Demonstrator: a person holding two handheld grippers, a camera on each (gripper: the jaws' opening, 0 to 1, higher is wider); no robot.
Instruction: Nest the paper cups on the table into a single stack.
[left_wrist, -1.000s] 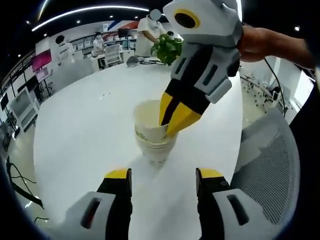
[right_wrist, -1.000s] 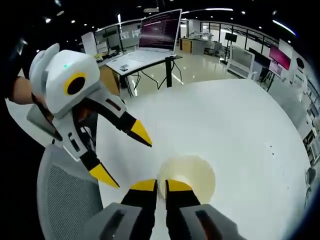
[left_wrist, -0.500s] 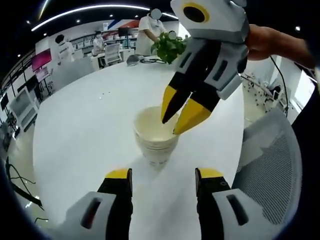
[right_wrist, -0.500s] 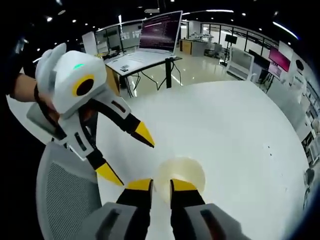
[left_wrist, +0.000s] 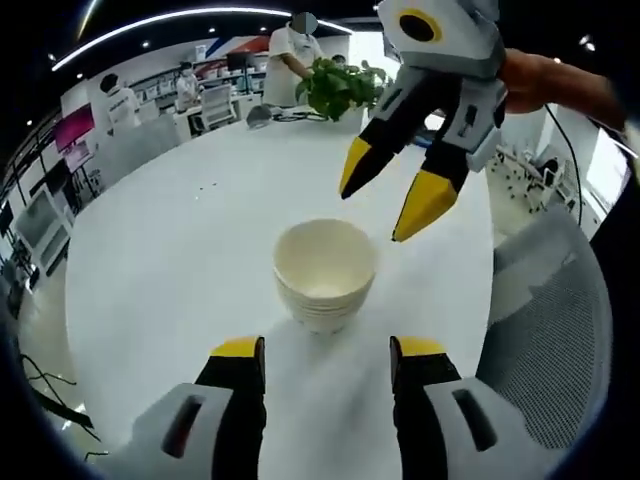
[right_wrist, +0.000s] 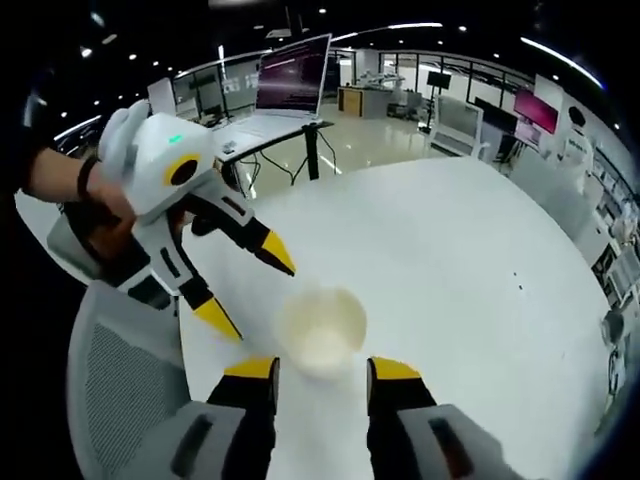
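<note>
The stack of cups (left_wrist: 324, 273) stands upright on the white bench (left_wrist: 170, 240), mouth up, several rims showing one inside another. No loose cup shows on the bench, so the nesting looks done, and what is left is probably to draw both tools clear.

In the left gripper view the stack sits at twelve o'clock from the left gripper (left_wrist: 325, 352), just beyond its jaws and centred between them. The jaws stand apart and empty, not touching the cups. The right gripper (left_wrist: 397, 198) hangs at about one o'clock from the stack, raised above the rim, its yellow-tipped jaws spread and holding nothing.

In the right gripper view the stack (right_wrist: 321, 330) also lies at twelve o'clock, close ahead of the parted jaws of the right gripper (right_wrist: 321, 367), with the left gripper (right_wrist: 245, 293) at ten o'clock from the cups.

The stack's long axis is vertical. Both grippers are near it; the left sits lower, more level with the cup wall. A mesh chair (left_wrist: 545, 340) stands at the bench edge.
</note>
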